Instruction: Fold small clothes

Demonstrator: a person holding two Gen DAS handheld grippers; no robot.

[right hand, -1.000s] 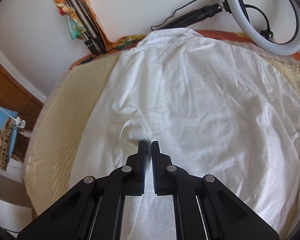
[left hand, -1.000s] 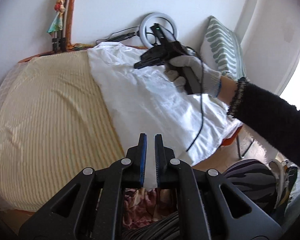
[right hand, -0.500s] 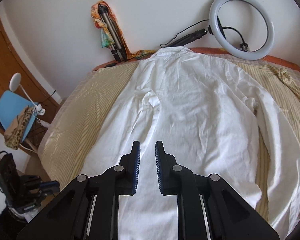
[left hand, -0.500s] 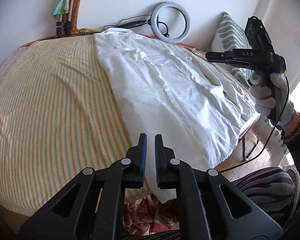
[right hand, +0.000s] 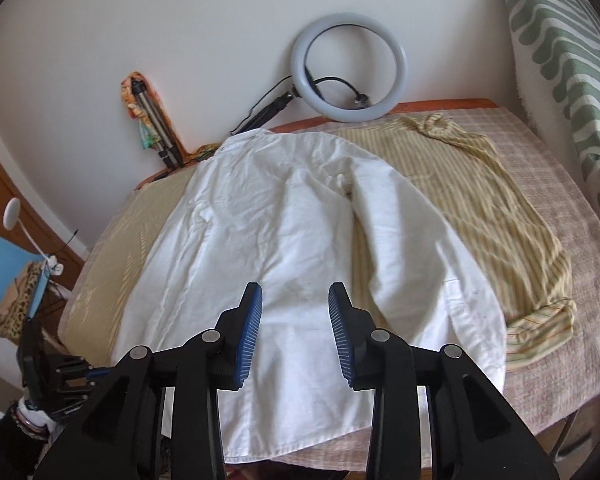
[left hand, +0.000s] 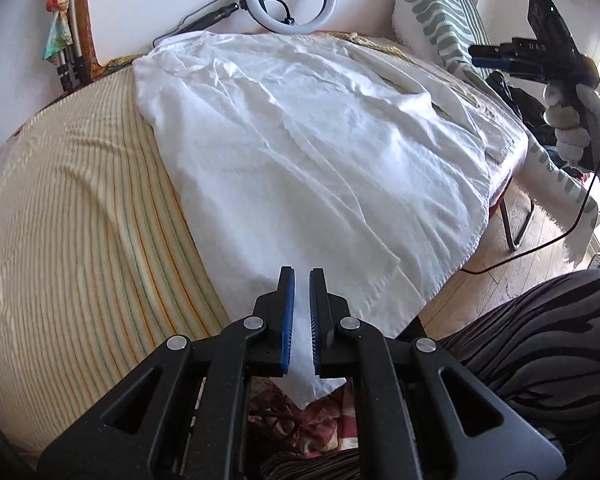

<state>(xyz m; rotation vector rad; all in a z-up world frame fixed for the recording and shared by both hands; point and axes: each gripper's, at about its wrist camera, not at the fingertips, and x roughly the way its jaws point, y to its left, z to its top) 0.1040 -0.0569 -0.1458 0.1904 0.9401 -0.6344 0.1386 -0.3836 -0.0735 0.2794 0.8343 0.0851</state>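
Right wrist view: shirt (right hand: 284, 248) lies flat on the bed (right hand: 548, 248), collar at the far wall, hem nearest, long axis running straight away from the right gripper (right hand: 295, 334). Its jaws are opening above the hem, nothing between them. Left gripper (left hand: 301, 316), nearly shut, holds nothing at the shirt's left hem corner.

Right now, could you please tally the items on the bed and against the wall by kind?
White shirt: 1
Yellow striped shirt: 1
Ring light: 1
Folded tripod: 1
Green patterned cushion: 1
Total: 5
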